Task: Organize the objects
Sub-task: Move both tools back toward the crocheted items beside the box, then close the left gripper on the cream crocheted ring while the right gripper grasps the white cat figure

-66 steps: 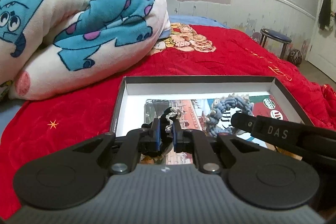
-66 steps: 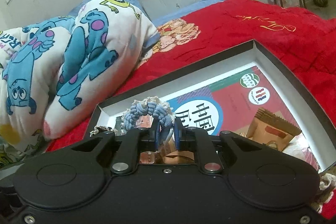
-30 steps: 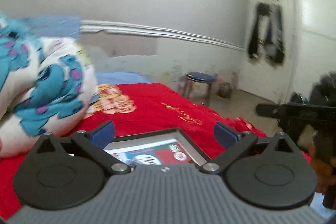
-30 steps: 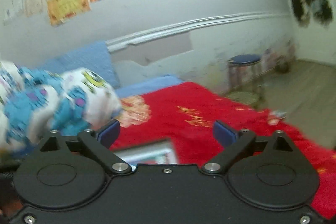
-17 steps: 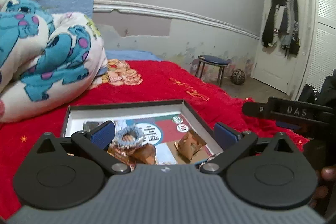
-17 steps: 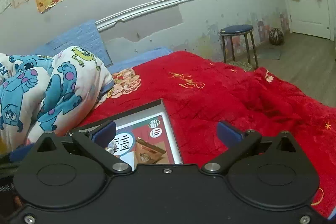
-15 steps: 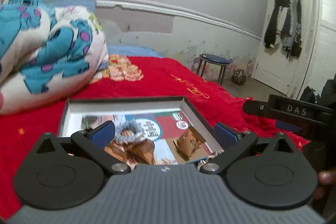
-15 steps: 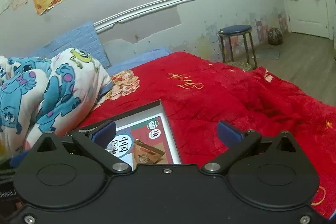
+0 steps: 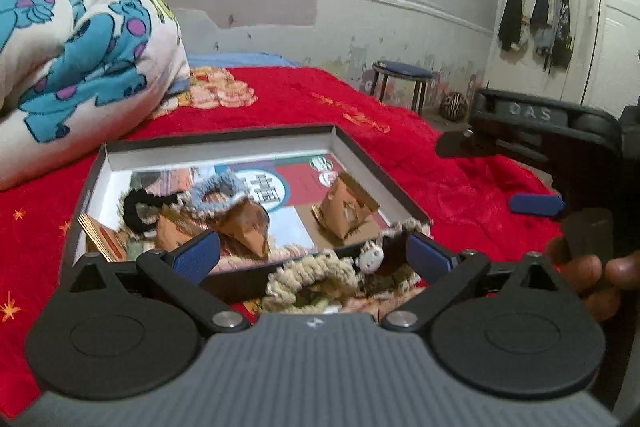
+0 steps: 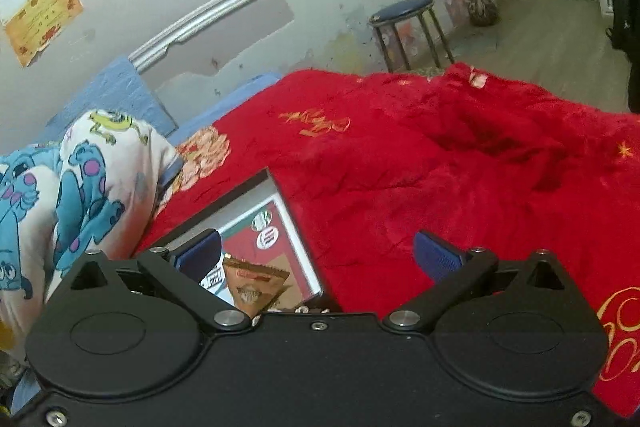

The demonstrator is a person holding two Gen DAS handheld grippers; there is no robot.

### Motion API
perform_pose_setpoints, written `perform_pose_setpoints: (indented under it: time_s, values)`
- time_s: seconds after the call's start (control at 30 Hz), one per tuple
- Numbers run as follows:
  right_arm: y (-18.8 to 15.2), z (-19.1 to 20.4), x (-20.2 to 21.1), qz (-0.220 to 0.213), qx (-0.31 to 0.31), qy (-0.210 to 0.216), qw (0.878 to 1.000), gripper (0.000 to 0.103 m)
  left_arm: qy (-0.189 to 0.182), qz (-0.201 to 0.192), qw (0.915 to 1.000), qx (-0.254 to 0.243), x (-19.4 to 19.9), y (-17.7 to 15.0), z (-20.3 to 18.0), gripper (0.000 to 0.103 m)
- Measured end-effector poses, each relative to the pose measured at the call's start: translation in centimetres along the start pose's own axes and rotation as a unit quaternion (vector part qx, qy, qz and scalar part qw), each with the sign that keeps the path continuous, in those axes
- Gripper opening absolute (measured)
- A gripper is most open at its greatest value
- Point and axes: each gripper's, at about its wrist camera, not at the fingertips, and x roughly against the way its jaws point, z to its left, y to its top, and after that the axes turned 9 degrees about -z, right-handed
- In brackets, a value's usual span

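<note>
A shallow black box [image 9: 372,163] lies on the red bedspread. Inside are a black scrunchie [image 9: 138,209], a blue scrunchie [image 9: 214,189] and brown snack packets [image 9: 344,213]. A beige scrunchie [image 9: 308,277] and a brown one [image 9: 394,249] lie on the bedspread against the box's near edge, between my left fingers. My left gripper [image 9: 314,253] is open and empty just above them. My right gripper [image 10: 318,253] is open and empty over the box's right corner [image 10: 296,227]; it also shows at the right of the left wrist view [image 9: 536,205]. A brown packet [image 10: 256,285] shows there.
A rolled monster-print blanket [image 9: 80,59] lies at the bed's left. A blue-topped stool [image 9: 402,83] and a ball [image 9: 454,105] stand on the floor by the wall. Clothes hang on the door [image 9: 536,15]. The red bedspread [image 10: 440,167] stretches right of the box.
Both grippers let go of their scrunchies in the box and opened. They lifted, then came back down: the left to the scrunchies at the box's near edge, the right over its right corner.
</note>
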Motion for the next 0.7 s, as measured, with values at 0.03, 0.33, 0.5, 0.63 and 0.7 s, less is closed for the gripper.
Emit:
perform_pose_setpoints:
  time_s: [0.03, 0.33, 0.5, 0.63, 0.7]
  values:
    - [-0.2, 0.2, -0.2, 0.005, 0.004, 0.002, 1.0, 0.103, -0.001, 0.005, 1.0, -0.003, -0.2, -0.2, -0.1, 0.101]
    - [-1.9, 3.2, -1.7, 0.048, 0.105, 0.032, 0.993, 0.103, 0.013, 0.033, 0.9987, -0.036, -1.7, -1.6, -1.1, 0.093]
    - [-2.3, 3.5, -2.1, 0.062, 0.114, 0.03, 0.991, 0.103, 0.021, 0.053, 0.9984, -0.01, -2.8, -2.2, -0.4, 0.088]
    - [-2.7, 4.0, -2.8, 0.071, 0.142, 0.026, 0.987, 0.103, 0.042, 0.064, 0.9968, 0.023, -3.6, -2.5, 0.5, 0.086]
    - [-2.9, 4.1, -3.2, 0.073, 0.145, 0.023, 0.986, 0.103, 0.044, 0.066, 0.9958, 0.045, -3.8, -2.6, 1.0, 0.086]
